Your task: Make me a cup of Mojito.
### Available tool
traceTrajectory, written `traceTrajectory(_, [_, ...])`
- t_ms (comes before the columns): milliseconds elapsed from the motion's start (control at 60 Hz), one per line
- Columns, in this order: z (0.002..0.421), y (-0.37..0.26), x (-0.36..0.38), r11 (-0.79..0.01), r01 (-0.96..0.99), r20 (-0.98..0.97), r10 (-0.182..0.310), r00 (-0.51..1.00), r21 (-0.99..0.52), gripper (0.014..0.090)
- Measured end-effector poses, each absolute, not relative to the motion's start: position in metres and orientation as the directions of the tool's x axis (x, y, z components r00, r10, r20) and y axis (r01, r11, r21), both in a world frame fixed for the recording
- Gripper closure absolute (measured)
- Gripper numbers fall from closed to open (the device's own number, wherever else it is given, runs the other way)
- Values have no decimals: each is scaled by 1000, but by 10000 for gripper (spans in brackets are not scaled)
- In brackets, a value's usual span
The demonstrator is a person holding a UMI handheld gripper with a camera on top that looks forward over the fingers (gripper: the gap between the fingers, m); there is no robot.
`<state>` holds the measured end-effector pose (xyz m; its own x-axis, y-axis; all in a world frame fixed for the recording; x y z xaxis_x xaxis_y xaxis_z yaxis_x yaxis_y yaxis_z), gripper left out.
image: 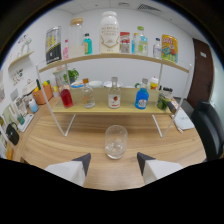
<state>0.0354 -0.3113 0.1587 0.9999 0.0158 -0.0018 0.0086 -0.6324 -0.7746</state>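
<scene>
- Standing just ahead of the gripper (pixel 114 160), near the table's (pixel 60 145) front: clear glass tumbler (pixel 116 141).
- Jaws: apart, nothing held.
- Handling, judged: rigid, smooth, breakable; likely slippery.
- Hold: mid-wall, opposite sides, gentle squeeze.

I take this for an office room fitted out as a small drinks station. A two-tier wire-legged shelf (pixel 112 107) stands on a wooden tabletop (pixel 60 142) against a plain white wall. Its lower board carries bottles of red (pixel 66 96), clear (pixel 114 95) and blue (pixel 142 98) liquid; its upper board holds a large white jar (pixel 109 33) and cans. Right of the shelf I see a dark door (pixel 202 65) and a black office chair (pixel 210 125).
</scene>
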Motion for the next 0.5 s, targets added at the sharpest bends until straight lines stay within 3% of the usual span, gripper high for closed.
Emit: traceTrajectory(500, [146, -350, 77, -656, 7, 25, -19, 1000, -754, 185])
